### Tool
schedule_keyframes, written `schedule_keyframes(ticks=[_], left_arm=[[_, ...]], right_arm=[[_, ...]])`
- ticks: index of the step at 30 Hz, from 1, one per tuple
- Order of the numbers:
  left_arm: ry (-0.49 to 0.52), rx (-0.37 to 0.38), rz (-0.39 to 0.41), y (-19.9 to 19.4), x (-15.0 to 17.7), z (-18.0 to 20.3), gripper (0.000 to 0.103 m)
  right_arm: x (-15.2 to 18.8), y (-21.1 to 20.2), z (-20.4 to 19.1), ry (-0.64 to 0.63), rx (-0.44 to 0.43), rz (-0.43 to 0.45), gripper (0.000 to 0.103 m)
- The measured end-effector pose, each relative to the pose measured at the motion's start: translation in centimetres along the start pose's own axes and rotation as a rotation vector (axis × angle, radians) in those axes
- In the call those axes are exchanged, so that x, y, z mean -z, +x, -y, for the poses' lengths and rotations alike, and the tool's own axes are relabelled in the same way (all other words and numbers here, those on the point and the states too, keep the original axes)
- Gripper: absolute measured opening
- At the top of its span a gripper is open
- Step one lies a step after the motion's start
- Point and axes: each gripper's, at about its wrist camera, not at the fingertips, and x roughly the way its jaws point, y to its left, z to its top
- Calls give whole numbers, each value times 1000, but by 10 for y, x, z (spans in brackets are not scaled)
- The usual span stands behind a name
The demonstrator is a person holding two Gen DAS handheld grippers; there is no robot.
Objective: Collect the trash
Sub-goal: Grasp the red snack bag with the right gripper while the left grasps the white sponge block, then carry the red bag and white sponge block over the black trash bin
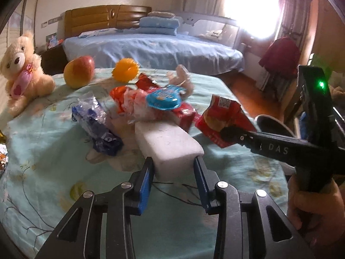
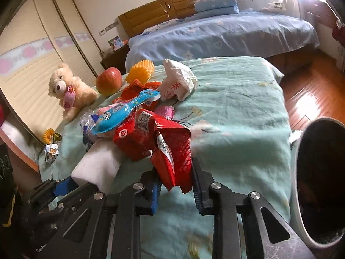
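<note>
My left gripper (image 1: 173, 168) is shut on a white foam block (image 1: 168, 144), which also shows in the right wrist view (image 2: 97, 166). My right gripper (image 2: 174, 183) is shut on a red snack wrapper (image 2: 172, 151); the left wrist view shows it (image 1: 222, 120) held just above the cloth. A heap of trash lies behind: a blue lid (image 1: 163, 100), an orange-red wrapper (image 1: 123, 99), a blue wrapper (image 1: 97, 125) and a crumpled white bag (image 2: 179, 82). A dark bin (image 2: 319, 181) stands at the right, beside the table.
A teddy bear (image 1: 23, 69), an apple (image 1: 79, 71) and a spiky orange ball (image 1: 126, 70) sit at the far edge of the mint tablecloth (image 1: 237, 172). Foil scrap (image 2: 51, 153) lies at the left. A blue bed (image 1: 151, 49) is behind.
</note>
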Motion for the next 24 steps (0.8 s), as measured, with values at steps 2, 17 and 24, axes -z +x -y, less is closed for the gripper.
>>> schedule_keyframes(ticks=[2,17,24], left_arm=[[14,18,8,8,-7,2,36],[108,119,18,11,-4,32,36],[126,133,10,16,-5,39,36]], right_arm=[[4,-8,3,12,3,11,25],[39,-61,44,168,41,84,25],[49,-66,59,226,26,92,29]])
